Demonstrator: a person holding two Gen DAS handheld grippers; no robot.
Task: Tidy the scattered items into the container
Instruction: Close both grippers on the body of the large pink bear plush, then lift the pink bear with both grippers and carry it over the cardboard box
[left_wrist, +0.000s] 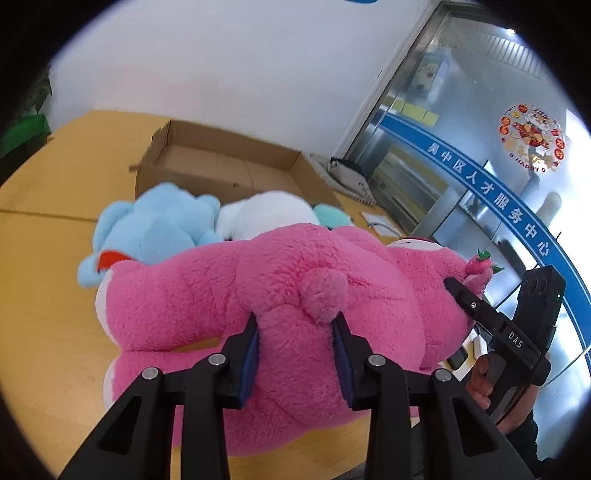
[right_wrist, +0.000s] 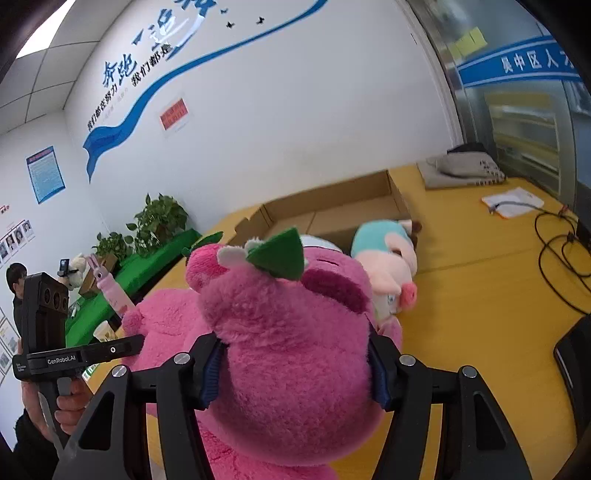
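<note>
A big pink plush bear (left_wrist: 280, 280) lies on the yellow table (left_wrist: 44, 266). My left gripper (left_wrist: 297, 328) is shut on its rear, just below the round tail. My right gripper (right_wrist: 295, 354) is shut on the bear's head (right_wrist: 288, 332), which has a green leaf on top. An open cardboard box (left_wrist: 221, 162) stands behind the toys; it also shows in the right wrist view (right_wrist: 332, 210). A light blue plush (left_wrist: 155, 229), a white plush (left_wrist: 266, 214) and a teal and pink plush (right_wrist: 388, 258) lie between bear and box.
A grey folded bag (right_wrist: 461, 166) and a paper with a cable (right_wrist: 513, 201) lie at the far right of the table. Black cables (right_wrist: 561, 258) run on the right. Potted plants (right_wrist: 159, 221) on a green surface stand at the left.
</note>
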